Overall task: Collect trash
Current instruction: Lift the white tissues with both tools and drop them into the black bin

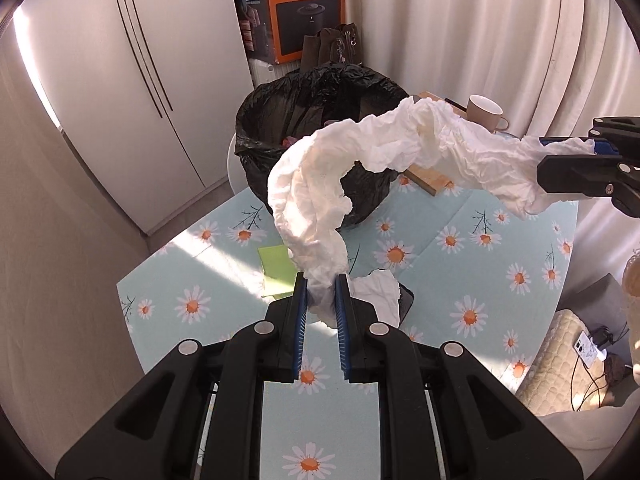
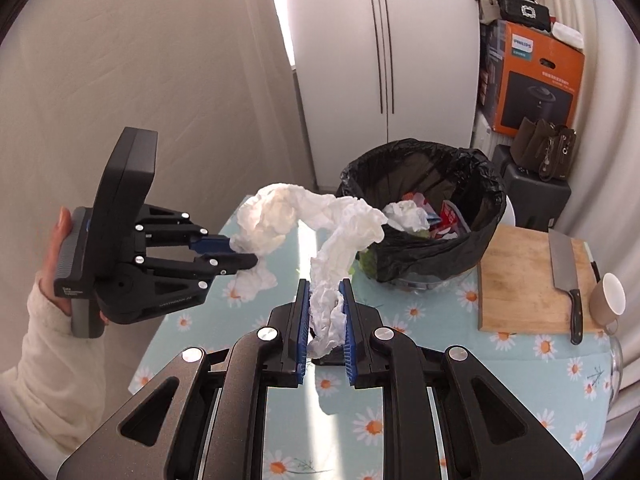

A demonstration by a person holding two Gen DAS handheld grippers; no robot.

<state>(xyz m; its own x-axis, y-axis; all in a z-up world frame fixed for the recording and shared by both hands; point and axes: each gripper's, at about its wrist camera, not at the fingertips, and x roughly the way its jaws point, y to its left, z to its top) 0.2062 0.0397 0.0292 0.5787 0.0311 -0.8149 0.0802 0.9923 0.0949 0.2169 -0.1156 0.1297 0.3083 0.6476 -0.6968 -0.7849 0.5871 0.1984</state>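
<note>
A long crumpled white tissue [image 1: 384,160] hangs in the air above the flowered table [image 1: 480,280], just before the black-lined trash bin [image 2: 420,200]. The left gripper [image 1: 321,296] clamps one end and the right gripper [image 2: 325,304] clamps the other. It looks light, limp and easily torn, so the bunched ends seem the safest places to pinch.

A tall white double-door wardrobe [image 1: 132,92] fills the upper left. Pale pleated curtains [image 1: 480,32] hang upper right. Between them stands an orange-and-black cardboard box [image 1: 308,12]. Sunlight streaks the daisy-printed light blue table [image 1: 460,272].

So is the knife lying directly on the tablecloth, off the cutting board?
No, the knife lies on the wooden cutting board, with only its handle end reaching past the board's near edge.
</note>
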